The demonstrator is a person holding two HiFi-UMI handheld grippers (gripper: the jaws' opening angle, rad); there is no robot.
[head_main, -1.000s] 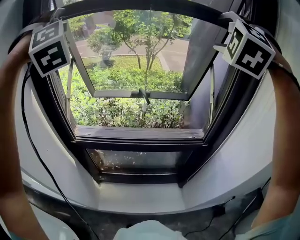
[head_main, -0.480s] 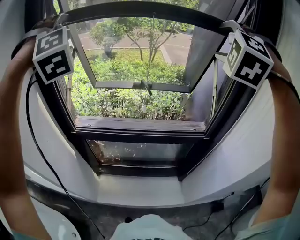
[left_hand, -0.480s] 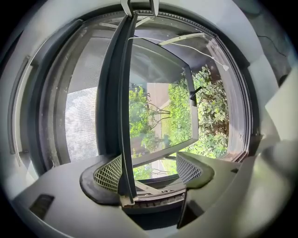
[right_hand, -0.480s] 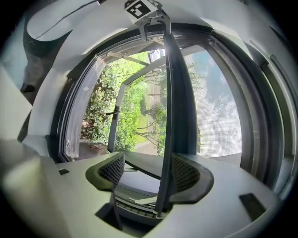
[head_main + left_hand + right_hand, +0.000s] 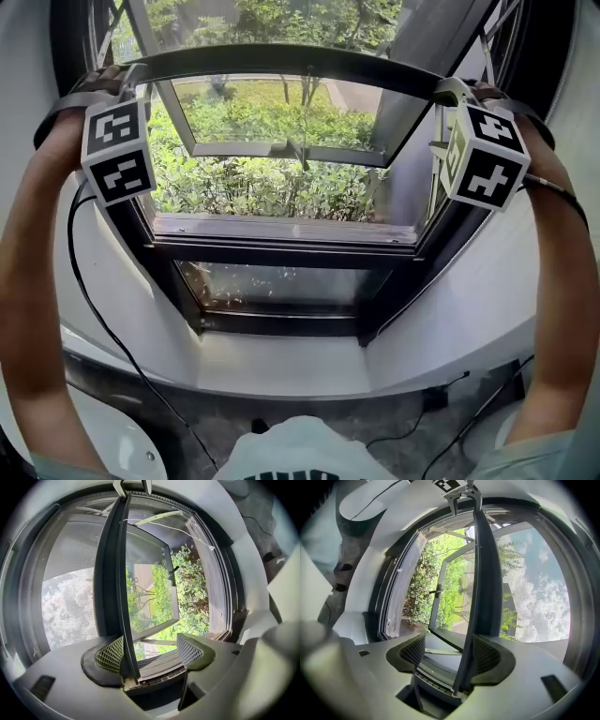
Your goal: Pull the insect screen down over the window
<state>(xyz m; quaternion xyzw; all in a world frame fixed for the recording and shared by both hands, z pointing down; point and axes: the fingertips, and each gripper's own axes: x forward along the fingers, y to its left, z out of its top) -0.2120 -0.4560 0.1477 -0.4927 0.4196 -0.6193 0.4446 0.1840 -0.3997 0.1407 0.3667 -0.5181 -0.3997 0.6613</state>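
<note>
Head view: horizontal screen bar [image 5: 291, 58] inside open jaws: left hand-held gripper [image 5: 151, 652] (closing), right [image 5: 449, 652].

The bar [image 5: 281, 58] is black. The mesh [image 5: 70, 606] is a fine grey weave, mottled pale where sky and leaves show through it. The frame [image 5: 281, 255] is black, and the sill [image 5: 281, 230] is a dull brown-grey. The wall [image 5: 469, 319] is plain white. Outside, the bushes [image 5: 272, 187] are bright, dappled green. The lawn [image 5: 253, 101] is a lighter yellow-green and the pavement [image 5: 352, 94] a pale tan. A thin cable [image 5: 94, 319] is black against the white. The floor [image 5: 216, 427] is dark grey and mottled. The person's shirt [image 5: 300, 455] is white with dark print, and one sleeve [image 5: 553, 455] is pale teal.
</note>
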